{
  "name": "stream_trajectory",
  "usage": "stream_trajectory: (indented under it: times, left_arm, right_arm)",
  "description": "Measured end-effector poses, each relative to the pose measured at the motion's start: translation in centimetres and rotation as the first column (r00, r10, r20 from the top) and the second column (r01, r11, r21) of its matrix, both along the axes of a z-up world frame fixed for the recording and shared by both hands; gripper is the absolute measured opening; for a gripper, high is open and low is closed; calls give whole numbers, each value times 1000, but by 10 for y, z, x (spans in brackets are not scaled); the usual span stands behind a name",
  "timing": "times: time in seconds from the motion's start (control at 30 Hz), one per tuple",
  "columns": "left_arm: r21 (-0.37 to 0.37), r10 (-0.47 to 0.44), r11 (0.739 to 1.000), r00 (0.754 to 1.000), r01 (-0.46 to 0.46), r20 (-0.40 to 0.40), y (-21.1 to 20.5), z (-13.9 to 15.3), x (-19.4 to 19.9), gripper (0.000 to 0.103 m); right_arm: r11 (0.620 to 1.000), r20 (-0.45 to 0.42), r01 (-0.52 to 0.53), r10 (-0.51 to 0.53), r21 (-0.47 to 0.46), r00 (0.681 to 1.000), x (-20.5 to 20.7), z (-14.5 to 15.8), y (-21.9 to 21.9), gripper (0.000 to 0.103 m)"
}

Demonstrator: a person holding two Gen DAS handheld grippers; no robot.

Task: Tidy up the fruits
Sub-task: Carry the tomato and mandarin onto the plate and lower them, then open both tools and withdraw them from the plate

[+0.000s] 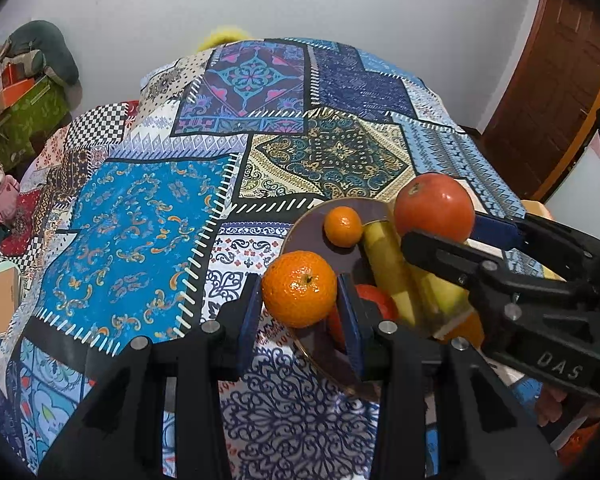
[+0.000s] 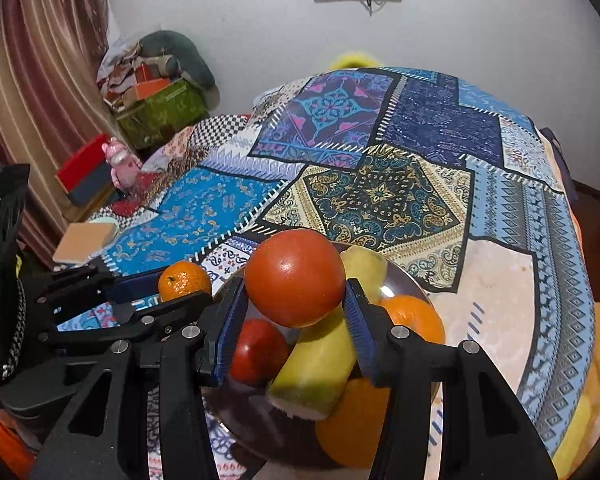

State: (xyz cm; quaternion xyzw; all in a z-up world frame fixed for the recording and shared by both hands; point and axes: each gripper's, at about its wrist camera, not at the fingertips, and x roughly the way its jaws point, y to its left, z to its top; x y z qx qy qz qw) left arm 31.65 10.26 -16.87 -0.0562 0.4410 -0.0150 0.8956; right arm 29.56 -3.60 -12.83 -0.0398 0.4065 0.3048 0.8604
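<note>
Left gripper (image 1: 300, 296) clamped on mandarin (image 1: 299, 289), held over near-left rim of the dark plate (image 1: 306, 227). Right gripper (image 2: 296, 312) clamped on tomato (image 2: 295, 278), above the plate's bananas (image 2: 320, 364), second tomato (image 2: 258, 352) and orange (image 2: 414, 316). Small mandarin (image 1: 343, 226) sits at far side.

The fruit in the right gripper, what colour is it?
Red, seen best in the right wrist view.
</note>
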Motion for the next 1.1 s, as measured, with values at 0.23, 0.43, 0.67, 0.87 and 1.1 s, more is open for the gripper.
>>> stream_trajectory:
  times: [0.23,0.43,0.67,0.87,1.1]
  left_arm:
    - [-1,6,1000,1000,-6,-15,3,-9,8,37]
    - [-7,-2,1000,999,2,-35,1,-16,13,37]
    - [3,-33,999,998,33,-52,-10,-23,16,38]
    - [22,-46,999,998,47,-35,-14,-20,15,38]
    - [-17,-25,1000,999,24,-34,-9,-16,11,48]
  right_arm:
    - [1000,14,-12,12,-22,1000,3,-3,3,46]
    - [998,24,-32,34,-52,999,5,-4,6,46]
    - [998,4,-43,43,-37,999,6,-4,6,48]
    - [998,8,-47,47,-37,999,1,-4,6,48]
    - [999,25,-38,39,-6,999,-7,9,-4,48]
